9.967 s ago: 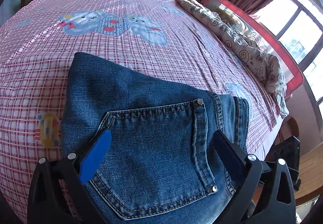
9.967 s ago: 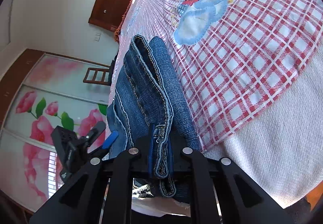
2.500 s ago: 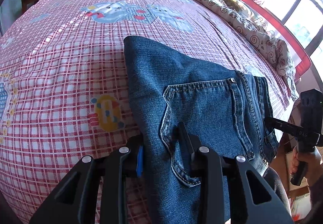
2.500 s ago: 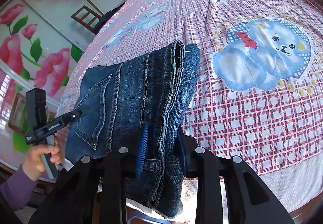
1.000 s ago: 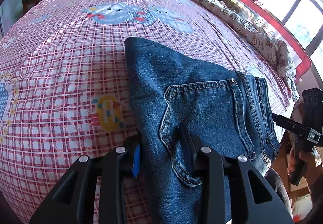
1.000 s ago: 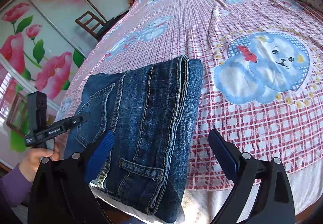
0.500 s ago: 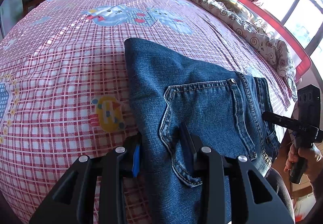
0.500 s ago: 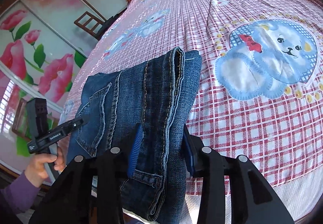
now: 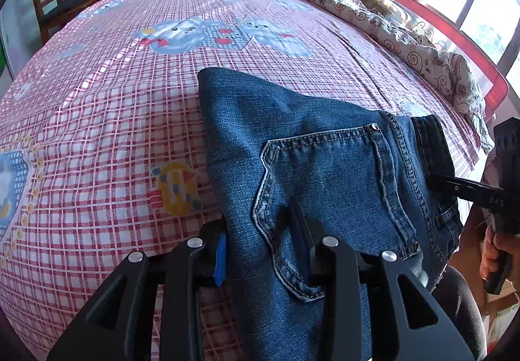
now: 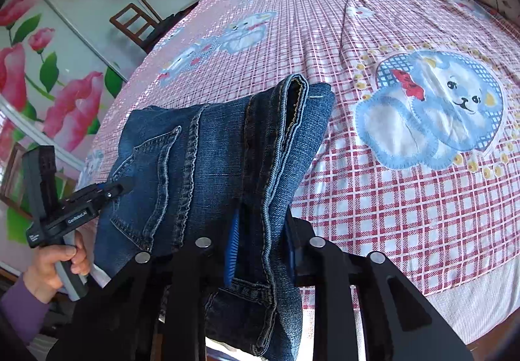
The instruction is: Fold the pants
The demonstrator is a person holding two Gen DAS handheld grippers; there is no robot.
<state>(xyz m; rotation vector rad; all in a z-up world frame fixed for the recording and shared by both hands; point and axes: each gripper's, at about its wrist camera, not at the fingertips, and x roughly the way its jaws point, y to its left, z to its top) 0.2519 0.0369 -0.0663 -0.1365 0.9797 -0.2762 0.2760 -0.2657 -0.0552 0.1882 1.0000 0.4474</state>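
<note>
— While the folded jeans lie at the near edge of the bed, partly hanging over it, which tongs have them?

— Both. The left gripper is clenched on the denim at the fold's near left corner, just below the back pocket, and its jaws are closing tighter. The right gripper pinches the stacked waistband and side seams at the near right corner; its jaws are closing too, with the thick bundle already pressed between the blue pads.

— Where does the bundle sit on the sheet?

— On the pink checked bedsheet, with a printed blue bear just beside its right edge. The folded far edge points toward the middle of the bed.

— What else shows?

— A crumpled patterned quilt runs along the bed's right edge beside a red rail. A wooden chair stands past the far left corner. A hand in a purple sleeve holds the left gripper's handle.
</note>
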